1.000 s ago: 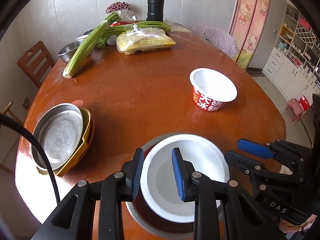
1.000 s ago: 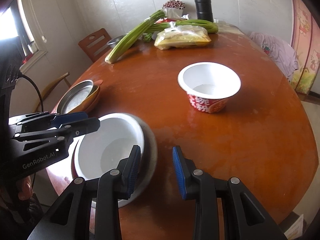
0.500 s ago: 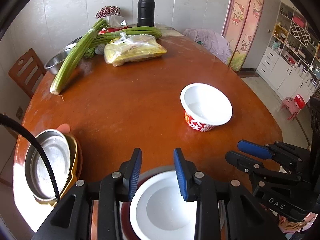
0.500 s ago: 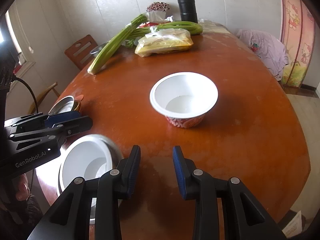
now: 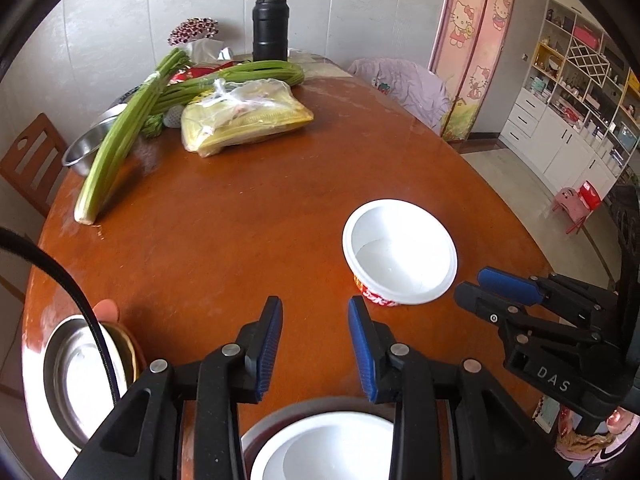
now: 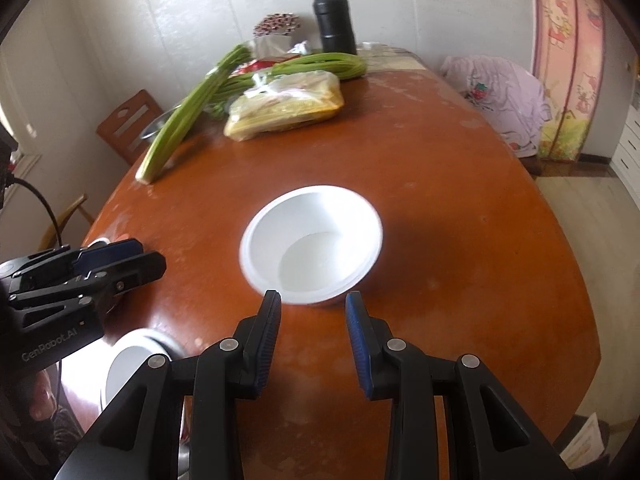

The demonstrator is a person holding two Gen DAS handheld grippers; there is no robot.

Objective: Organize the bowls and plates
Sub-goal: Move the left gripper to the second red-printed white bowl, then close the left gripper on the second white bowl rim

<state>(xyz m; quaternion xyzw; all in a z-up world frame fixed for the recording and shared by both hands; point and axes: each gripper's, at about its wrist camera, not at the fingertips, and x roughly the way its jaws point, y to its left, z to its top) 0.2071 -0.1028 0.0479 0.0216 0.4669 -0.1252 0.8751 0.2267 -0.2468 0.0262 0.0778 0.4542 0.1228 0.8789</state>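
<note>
A white noodle bowl with a red label (image 5: pixel 400 252) stands alone on the brown table. My right gripper (image 6: pixel 313 300) hovers just in front of its near rim (image 6: pixel 312 240), jaws apart, nothing between them. My left gripper (image 5: pixel 314 304) is open over bare table, left of that bowl. Below it at the frame's edge sits another white bowl (image 5: pixel 320 448) inside a grey plate (image 5: pixel 264 428). A steel plate (image 5: pixel 76 372) rests in a yellow bowl (image 5: pixel 128 348) at the near left. Each gripper shows in the other's view: the right gripper (image 5: pixel 470 284), the left gripper (image 6: pixel 154 256).
At the far end lie celery stalks (image 5: pixel 120 148), a bag of corn (image 5: pixel 244 120), a steel basin (image 5: pixel 86 148) and a black thermos (image 5: pixel 270 24). A wooden chair (image 5: pixel 28 160) stands on the left, a chair under purple cloth (image 5: pixel 404 84) at the far right.
Both grippers moved forward over the table, off the white bowl in the grey plate. The noodle bowl now sits right before the right gripper. The left jaws stand a little wider.
</note>
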